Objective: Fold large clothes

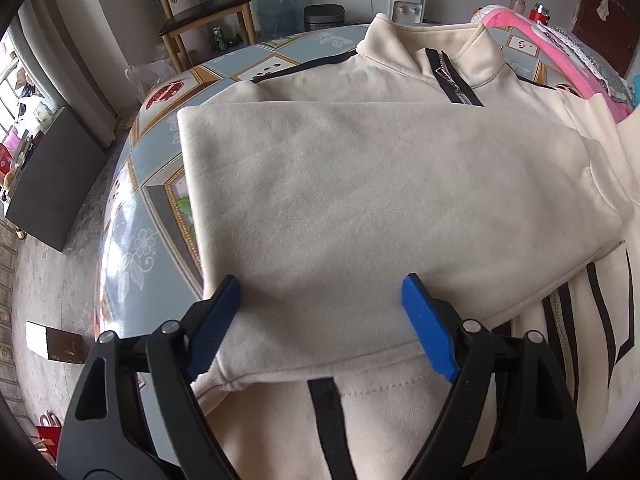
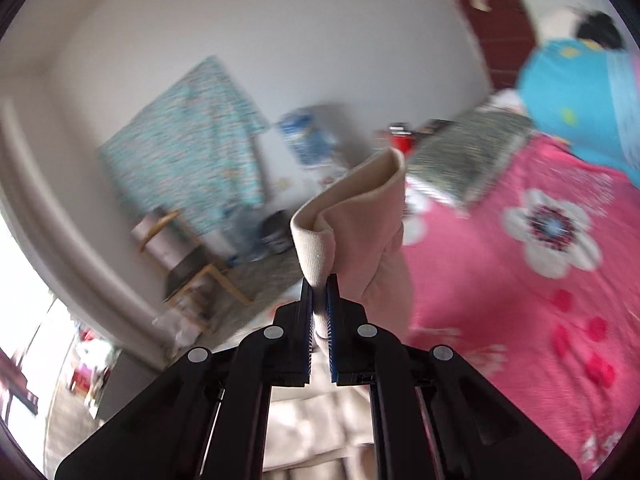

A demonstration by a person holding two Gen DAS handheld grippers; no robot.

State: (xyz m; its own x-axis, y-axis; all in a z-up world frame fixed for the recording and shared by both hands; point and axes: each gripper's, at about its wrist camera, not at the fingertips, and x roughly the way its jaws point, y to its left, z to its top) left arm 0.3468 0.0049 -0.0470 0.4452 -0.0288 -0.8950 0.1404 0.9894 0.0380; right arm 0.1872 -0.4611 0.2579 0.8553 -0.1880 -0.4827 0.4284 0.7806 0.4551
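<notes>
A cream jacket (image 1: 400, 184) with black stripes and a zipped collar (image 1: 452, 76) lies flat on the patterned table (image 1: 132, 240). One sleeve is folded across its body. My left gripper (image 1: 320, 282) hovers open just over the near edge of that folded sleeve, with its blue pads (image 1: 428, 328) wide apart on either side of the cloth. In the right wrist view my right gripper (image 2: 320, 284) is shut on the ribbed cream cuff (image 2: 320, 240) of the jacket's other sleeve, which is lifted in the air. More cream fabric (image 2: 312, 420) hangs below it. That view is blurred.
A pink flowered blanket (image 2: 540, 280) and a blue cushion (image 2: 572, 100) lie to the right. At the far side stand a wooden chair (image 1: 204, 12), a bin (image 1: 324, 16) and a water dispenser (image 1: 400, 0). A black cabinet (image 1: 48, 184) stands left of the table.
</notes>
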